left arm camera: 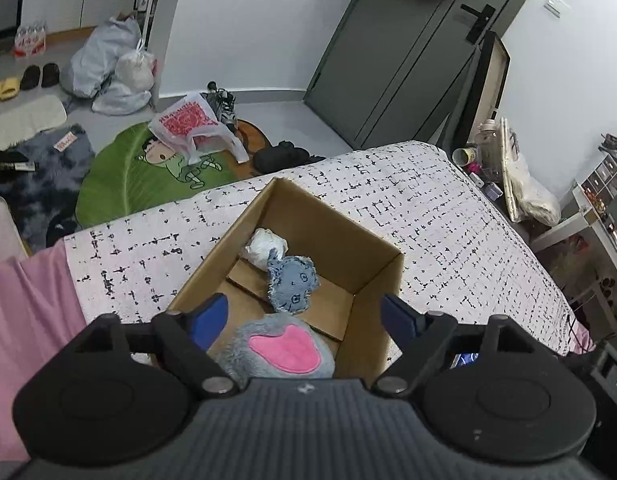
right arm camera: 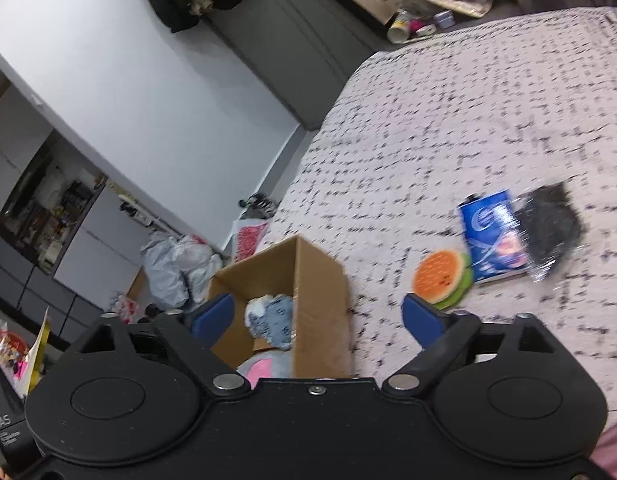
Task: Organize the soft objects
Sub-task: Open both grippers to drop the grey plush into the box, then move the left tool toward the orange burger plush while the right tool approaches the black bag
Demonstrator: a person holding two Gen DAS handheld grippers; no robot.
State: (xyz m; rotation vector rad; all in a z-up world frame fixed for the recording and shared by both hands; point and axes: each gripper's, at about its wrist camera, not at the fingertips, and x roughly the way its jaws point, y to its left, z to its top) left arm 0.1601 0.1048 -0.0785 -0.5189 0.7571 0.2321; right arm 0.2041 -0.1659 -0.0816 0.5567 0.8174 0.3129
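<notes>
- Patterned white bedspread (left arm camera: 448, 216) fills the left wrist view, bearing an open cardboard box (left arm camera: 372, 264). Left gripper (left arm camera: 304, 314) tilts down over the box, jaws wide apart, gripping nothing. Just below its blue fingers (left arm camera: 208, 318) lies a grey plush with a pink patch (left arm camera: 282, 350); further ahead sit a blue denim toy (left arm camera: 292, 284) and a white bundle (left arm camera: 266, 246), all inside the box.
- From the right wrist view, the right gripper (right arm camera: 318, 318) angles down, jaws spread and empty. That box (right arm camera: 320, 300) stands between its fingers; a burger-shaped cushion (right arm camera: 442, 276), blue packet (right arm camera: 494, 236) and dark fuzzy item (right arm camera: 550, 226) lie on the bed ahead to the right, well apart from it.
</notes>
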